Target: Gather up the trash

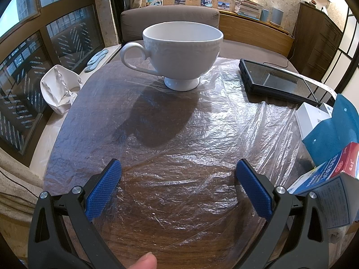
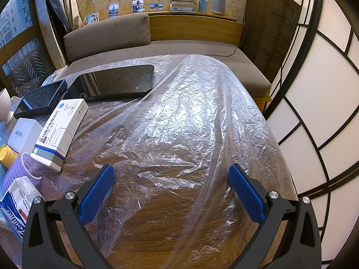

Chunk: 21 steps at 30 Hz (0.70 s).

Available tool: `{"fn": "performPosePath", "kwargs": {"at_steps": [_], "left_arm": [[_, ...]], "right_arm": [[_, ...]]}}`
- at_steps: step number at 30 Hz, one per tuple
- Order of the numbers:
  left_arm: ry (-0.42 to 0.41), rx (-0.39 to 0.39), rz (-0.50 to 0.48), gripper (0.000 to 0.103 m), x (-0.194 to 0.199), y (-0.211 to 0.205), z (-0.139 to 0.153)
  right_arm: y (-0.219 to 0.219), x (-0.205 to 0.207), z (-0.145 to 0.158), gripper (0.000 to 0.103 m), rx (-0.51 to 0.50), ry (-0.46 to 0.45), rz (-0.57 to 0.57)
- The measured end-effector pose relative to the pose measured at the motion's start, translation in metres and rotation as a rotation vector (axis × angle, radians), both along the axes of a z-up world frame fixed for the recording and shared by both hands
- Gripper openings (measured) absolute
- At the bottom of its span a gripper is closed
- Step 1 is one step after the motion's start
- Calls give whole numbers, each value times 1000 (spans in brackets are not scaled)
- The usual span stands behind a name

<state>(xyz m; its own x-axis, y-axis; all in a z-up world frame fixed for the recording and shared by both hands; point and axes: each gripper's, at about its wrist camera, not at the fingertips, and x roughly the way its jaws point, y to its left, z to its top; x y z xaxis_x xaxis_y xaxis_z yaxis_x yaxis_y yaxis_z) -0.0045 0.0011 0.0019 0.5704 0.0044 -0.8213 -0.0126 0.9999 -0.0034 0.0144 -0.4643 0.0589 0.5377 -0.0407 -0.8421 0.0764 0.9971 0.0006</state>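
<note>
A wooden table (image 1: pixel 179 235) is covered by a crinkled clear plastic sheet (image 1: pixel 224 123), also seen in the right wrist view (image 2: pixel 190 123). My left gripper (image 1: pixel 178 165) is open and empty, low over the sheet, with a white cup (image 1: pixel 182 53) standing ahead of it. My right gripper (image 2: pixel 171 171) is open and empty over the sheet. To its left lie a white medicine box (image 2: pixel 60 132), a small white box (image 2: pixel 23 135), a purple cup (image 2: pixel 21 172), a yellow cap (image 2: pixel 7 153) and a tissue pack (image 2: pixel 16 201).
A black tablet (image 1: pixel 280 83) lies at the right of the left wrist view, with red, white and blue boxes (image 1: pixel 332 170) beside it. A second dark tablet (image 2: pixel 116 83) lies far left in the right wrist view. A white container (image 1: pixel 59 87) sits off the table's left edge. A sofa (image 2: pixel 107 35) stands behind.
</note>
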Motion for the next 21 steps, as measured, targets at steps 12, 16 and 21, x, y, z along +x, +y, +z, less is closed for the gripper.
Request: {"fn": "performPosePath", "kwargs": {"at_steps": [12, 16, 21], "left_arm": [[-1, 1, -1, 102, 0, 0, 0], [-1, 1, -1, 102, 0, 0, 0], [-1, 1, -1, 102, 1, 0, 0]], "right_arm": [[0, -1, 0, 99, 0, -1, 0], [0, -1, 0, 99, 0, -1, 0], [0, -1, 0, 99, 0, -1, 0]]}}
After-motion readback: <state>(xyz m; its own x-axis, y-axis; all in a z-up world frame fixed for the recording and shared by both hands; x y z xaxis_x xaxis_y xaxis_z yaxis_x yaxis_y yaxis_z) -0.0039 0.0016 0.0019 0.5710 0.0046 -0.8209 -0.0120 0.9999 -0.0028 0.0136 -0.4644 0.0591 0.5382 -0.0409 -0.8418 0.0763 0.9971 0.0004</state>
